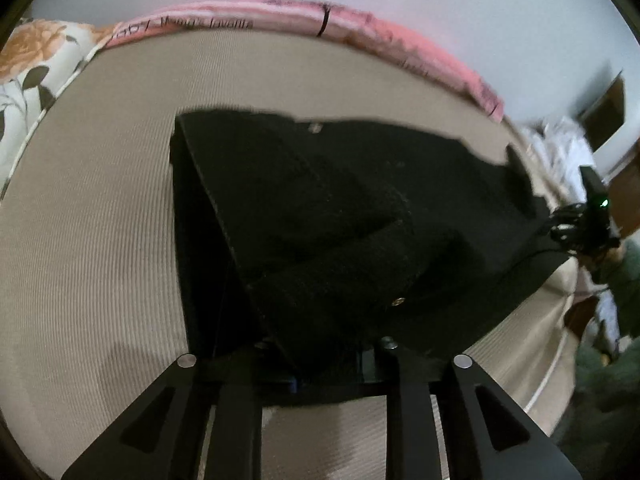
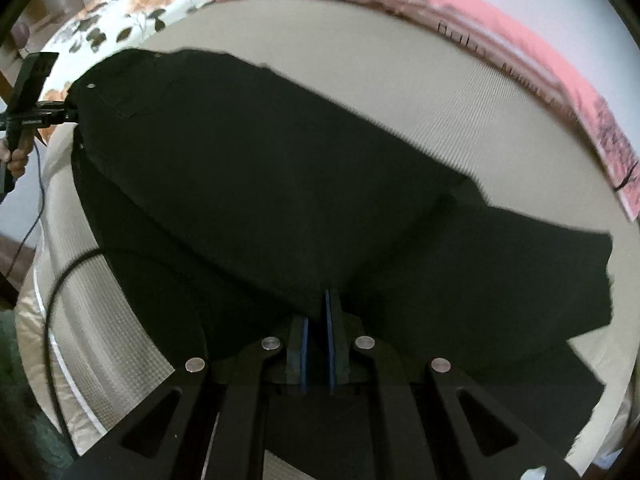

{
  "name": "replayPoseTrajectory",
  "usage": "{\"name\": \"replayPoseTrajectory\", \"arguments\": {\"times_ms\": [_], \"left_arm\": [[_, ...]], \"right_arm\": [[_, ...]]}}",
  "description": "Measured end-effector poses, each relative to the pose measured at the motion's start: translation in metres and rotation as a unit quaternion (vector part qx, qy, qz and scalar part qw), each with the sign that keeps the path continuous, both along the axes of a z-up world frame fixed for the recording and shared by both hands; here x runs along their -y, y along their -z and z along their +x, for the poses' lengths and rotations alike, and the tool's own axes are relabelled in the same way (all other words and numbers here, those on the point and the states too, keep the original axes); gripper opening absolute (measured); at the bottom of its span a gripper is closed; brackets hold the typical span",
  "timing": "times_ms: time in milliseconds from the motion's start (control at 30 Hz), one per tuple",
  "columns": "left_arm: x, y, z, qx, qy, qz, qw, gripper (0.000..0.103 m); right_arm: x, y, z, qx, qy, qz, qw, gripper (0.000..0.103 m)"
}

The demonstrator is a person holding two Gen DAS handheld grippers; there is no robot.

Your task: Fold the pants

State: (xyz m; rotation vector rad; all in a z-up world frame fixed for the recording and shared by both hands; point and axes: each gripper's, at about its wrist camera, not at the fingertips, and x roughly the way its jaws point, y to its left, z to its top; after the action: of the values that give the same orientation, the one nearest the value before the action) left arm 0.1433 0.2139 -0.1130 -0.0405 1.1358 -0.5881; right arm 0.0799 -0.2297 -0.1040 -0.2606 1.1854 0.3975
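Black pants [image 2: 248, 184] lie across the bed [image 1: 92, 216] near its front edge, each claw, left [image 1: 320, 364] and right [image 2: 316, 336], clamped on cloth, so lift both evenly and keep the fabric taut while you fold it over.

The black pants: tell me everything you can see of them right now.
The black pants look like heavy denim, with stitched pocket seams and small metal rivets. They lie partly folded on the beige ribbed mattress, one layer lifted over another. The right gripper pinches a fold between its blue-padded jaws; the left gripper meets the near waist edge, its grip hidden by cloth.
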Motion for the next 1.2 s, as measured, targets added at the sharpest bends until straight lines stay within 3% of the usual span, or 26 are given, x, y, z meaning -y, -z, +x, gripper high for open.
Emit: {"name": "replayPoseTrajectory", "arguments": {"times_ms": [233,400,467,533,567,733,867,933,1033,1200], "left_arm": [[0.007,-0.007,-0.013,0.003,-0.015,0.037,0.9992,0.027],[0.015,-0.018,-0.018,0.023,-0.009,0.087,0.9959,0.035],[0.017,-0.020,-0.022,0.043,-0.012,0.144,0.9886,0.080],[0.013,-0.025,-0.027,0.076,-0.022,0.173,0.9817,0.084],[0.009,-0.026,-0.027,0.072,-0.030,0.172,0.9820,0.084],[-0.010,-0.034,-0.036,0.043,-0.077,0.118,0.9890,0.084],[-0.026,-0.043,-0.054,0.008,-0.124,0.000,0.9923,0.084],[-0.031,-0.042,-0.060,-0.022,-0.153,-0.060,0.9861,0.084],[-0.027,-0.036,-0.062,-0.070,-0.177,-0.119,0.9745,0.084],[-0.019,-0.018,-0.052,-0.110,-0.221,-0.153,0.9569,0.084]], "right_arm": [[-0.007,0.012,-0.003,0.009,0.022,-0.010,1.000,0.012],[-0.011,0.012,-0.008,0.009,0.032,0.007,0.999,0.035],[-0.014,0.013,-0.012,0.019,0.029,-0.001,0.999,0.041],[-0.017,0.014,-0.013,0.024,0.026,0.000,0.999,0.042],[-0.017,0.014,-0.014,0.026,0.029,0.002,0.999,0.042],[-0.012,0.005,-0.018,0.029,0.049,0.024,0.998,0.041],[-0.005,-0.015,-0.029,0.041,0.059,0.051,0.996,0.042],[0.002,-0.024,-0.036,0.049,0.071,0.067,0.994,0.043],[0.019,-0.032,-0.045,0.046,0.108,0.100,0.988,0.044],[0.051,-0.024,-0.049,0.016,0.173,0.145,0.974,0.044]]}}
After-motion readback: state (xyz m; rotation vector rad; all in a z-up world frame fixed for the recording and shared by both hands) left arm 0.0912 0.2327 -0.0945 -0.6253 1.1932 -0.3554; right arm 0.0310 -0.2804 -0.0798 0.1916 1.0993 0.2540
